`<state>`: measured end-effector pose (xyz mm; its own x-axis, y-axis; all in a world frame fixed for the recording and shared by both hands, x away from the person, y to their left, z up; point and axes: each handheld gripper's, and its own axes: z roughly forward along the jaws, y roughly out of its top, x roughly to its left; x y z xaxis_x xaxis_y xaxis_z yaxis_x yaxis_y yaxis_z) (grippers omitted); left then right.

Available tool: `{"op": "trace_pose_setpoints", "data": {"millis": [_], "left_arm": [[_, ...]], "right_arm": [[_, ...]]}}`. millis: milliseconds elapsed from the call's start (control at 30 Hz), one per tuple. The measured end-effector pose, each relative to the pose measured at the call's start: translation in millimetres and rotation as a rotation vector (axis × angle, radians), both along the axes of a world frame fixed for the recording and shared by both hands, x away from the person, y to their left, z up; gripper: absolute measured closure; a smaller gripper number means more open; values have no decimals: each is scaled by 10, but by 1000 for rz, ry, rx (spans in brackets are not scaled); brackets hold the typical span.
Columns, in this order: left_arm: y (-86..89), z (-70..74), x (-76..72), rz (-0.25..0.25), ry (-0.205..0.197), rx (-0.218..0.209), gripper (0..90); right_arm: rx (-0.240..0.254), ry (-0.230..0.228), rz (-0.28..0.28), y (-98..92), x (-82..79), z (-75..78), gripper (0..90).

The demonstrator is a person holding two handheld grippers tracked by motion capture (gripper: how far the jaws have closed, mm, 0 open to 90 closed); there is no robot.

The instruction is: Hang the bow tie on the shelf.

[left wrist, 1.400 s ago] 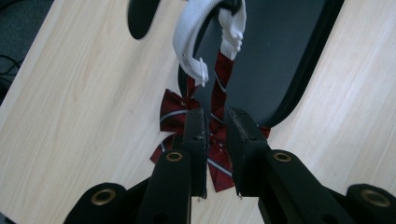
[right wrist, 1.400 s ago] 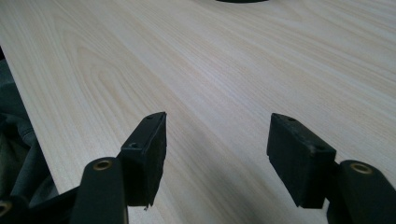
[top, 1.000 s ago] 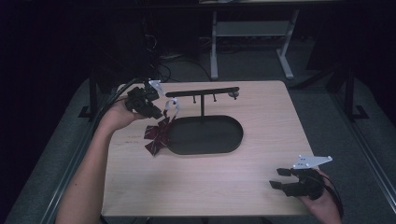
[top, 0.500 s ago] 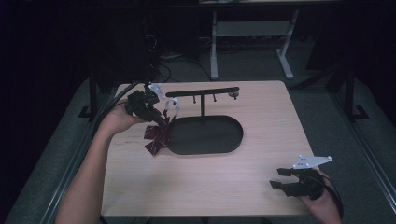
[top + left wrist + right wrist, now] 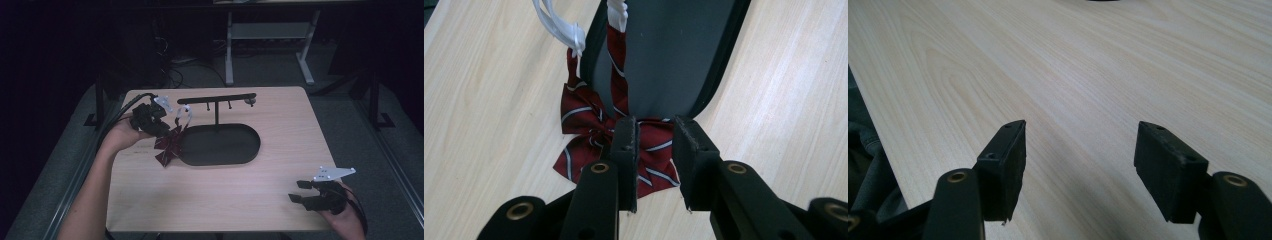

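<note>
A dark red bow tie with thin pale stripes lies on the wooden table, against the left end of a black oval stand base. Its white strap loops up toward the stand's crossbar. My left gripper hovers just over the bow. In the left gripper view the jaws stand a little apart around the left gripper, with the bow tie under and between them and nothing pinched. My right gripper rests open near the table's front right corner.
The stand's thin post rises from the base's far edge, and small pegs hang under the crossbar. In the right gripper view, bare wood lies in front of the right gripper. Dark floor and a metal frame lie behind the table.
My left hand has shifted slightly down toward the bow tie. The bow tie and the right gripper have stayed where they were.
</note>
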<state>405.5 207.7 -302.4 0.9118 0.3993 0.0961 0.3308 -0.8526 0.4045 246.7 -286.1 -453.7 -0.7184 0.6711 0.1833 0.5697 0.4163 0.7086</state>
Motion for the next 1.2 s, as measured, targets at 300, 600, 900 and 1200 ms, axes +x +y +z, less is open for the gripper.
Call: {"op": "trace_pose_setpoints", "data": {"millis": [300,600,900,1200], "left_arm": [[26,-43,-55,-8,1,-2,694],[25,-68,-107,-13,2,-9,690],[9,-80,-167,-25,0,-11,690],[32,-126,-217,-30,1,-9,680]], "right_arm": [[1,-8,-4,-6,0,-5,371],[-4,-7,-7,-5,-7,2,370],[-5,-13,-9,-17,-17,10,370],[-2,-13,-14,-25,-18,9,370]]}}
